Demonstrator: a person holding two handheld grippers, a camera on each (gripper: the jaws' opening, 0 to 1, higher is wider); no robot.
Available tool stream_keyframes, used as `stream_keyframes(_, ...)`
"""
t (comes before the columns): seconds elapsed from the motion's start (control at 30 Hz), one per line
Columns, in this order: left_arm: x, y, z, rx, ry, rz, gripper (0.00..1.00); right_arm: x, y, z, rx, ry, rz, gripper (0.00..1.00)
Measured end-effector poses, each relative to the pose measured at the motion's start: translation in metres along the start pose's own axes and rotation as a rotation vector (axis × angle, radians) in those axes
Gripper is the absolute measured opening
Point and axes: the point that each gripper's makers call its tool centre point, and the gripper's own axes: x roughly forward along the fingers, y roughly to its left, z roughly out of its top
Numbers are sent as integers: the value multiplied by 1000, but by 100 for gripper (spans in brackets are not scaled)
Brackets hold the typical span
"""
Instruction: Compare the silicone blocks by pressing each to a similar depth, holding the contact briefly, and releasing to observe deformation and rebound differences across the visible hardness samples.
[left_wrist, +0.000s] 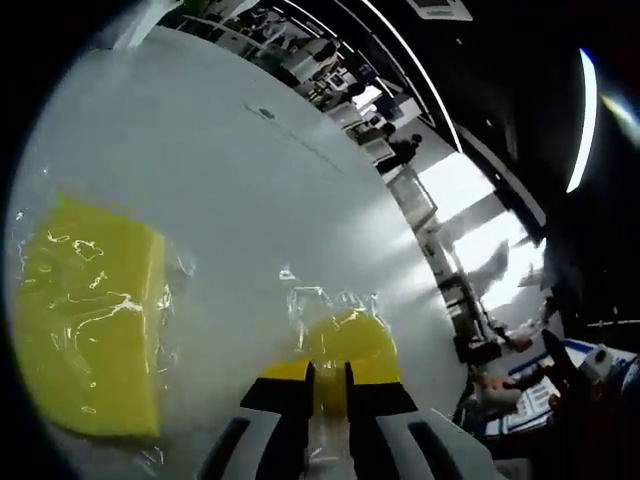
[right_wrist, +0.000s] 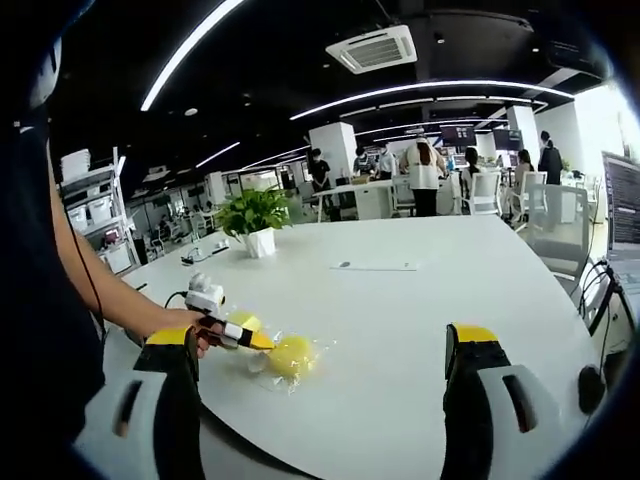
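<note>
A small rounded yellow silicone block (left_wrist: 345, 335) in clear wrap lies on the white table (left_wrist: 250, 200), right at the tips of my left gripper (left_wrist: 330, 375). Its yellow-tipped jaws stand almost together and rest against the block's near side. A bigger yellow block (left_wrist: 90, 320), also wrapped, lies to the left. In the right gripper view a hand holds the left gripper (right_wrist: 262, 342) with its tip on the rounded block (right_wrist: 292, 355); another yellow piece (right_wrist: 245, 322) shows just behind it. My right gripper (right_wrist: 320, 335) hangs wide open above the table's near edge, holding nothing.
A potted plant (right_wrist: 255, 215) and a paper sheet (right_wrist: 375, 266) sit farther back on the table (right_wrist: 420, 300). A laptop (right_wrist: 622, 215) and cables (right_wrist: 598, 290) are at the right edge. A person's arm (right_wrist: 110, 300) comes in from the left. People stand far behind.
</note>
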Motion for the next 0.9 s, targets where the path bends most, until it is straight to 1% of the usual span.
stream_keyframes(0.03, -2, -2, 2, 54, -8, 7, 38, 0, 0, -1, 1, -1, 0, 96)
stream_keyframes(0.07, -6, -10, 6, 92, -11, -14, 46, 0, 0, -1, 1, -4, -2, 96)
stream_keyframes(0.1, -8, -17, 10, 103, -27, -31, 55, 0, -1, -2, 2, -4, -4, 96)
stream_keyframes(0.13, -15, -26, 22, 140, -68, -58, 61, 0, -2, -2, 5, -8, -8, 96)
stream_keyframes(0.17, -19, -29, 26, 165, -70, -61, 67, 1, -3, -2, 5, -12, -11, 96)
stream_keyframes(0.2, -27, -37, 33, 194, -84, -86, 73, 2, -5, -1, 6, -15, -12, 96)
stream_keyframes(0.27, -44, -50, 51, 260, -158, -152, 78, 4, -7, 0, 10, -19, -13, 96)
stream_keyframes(0.3, -50, -48, 56, 278, -163, -137, 83, 5, -8, 0, 9, -21, -13, 96)
stream_keyframes(0.33, -56, -46, 59, 291, -152, -123, 88, 6, -9, 0, 6, -22, -15, 96)
stream_keyframes(0.37, -62, -44, 63, 295, -152, -120, 93, 6, -10, 1, 5, -23, -16, 96)
stream_keyframes(0.43, -82, -41, 84, 361, -213, -115, 92, 8, -13, 2, 7, -31, -17, 96)
stream_keyframes(0.5, -101, -33, 95, 369, -225, -105, 95, 10, -16, 4, 3, -36, -21, 96)
stream_keyframes(0.53, -108, -28, 102, 372, -244, -97, 98, 10, -17, 4, 4, -40, -21, 96)
stream_keyframes(0.57, -119, -17, 109, 379, -261, -69, 100, 11, -19, 4, 5, -41, -21, 96)
stream_keyframes(0.6, -127, -10, 110, 391, -251, -51, 100, 12, -20, 3, 5, -41, -21, 96)
stream_keyframes(0.63, -139, 2, 112, 411, -244, -10, 100, 13, -21, 2, 4, -39, -22, 96)
stream_keyframes(0.7, -155, 12, 116, 455, -257, 23, 100, 14, -23, 0, 4, -36, -22, 96)
stream_keyframes(0.73, -167, 20, 119, 487, -270, 46, 100, 15, -24, -1, 3, -35, -23, 96)
stream_keyframes(0.83, -193, 31, 121, 517, -278, 91, 100, 15, -28, 0, -12, -46, -33, 96)
stream_keyframes(0.87, -203, 36, 123, 538, -284, 113, 100, 15, -30, -2, -15, -40, -39, 96)
stream_keyframes(0.9, -210, 38, 124, 542, -290, 121, 100, 16, -32, -3, -16, -36, -41, 96)
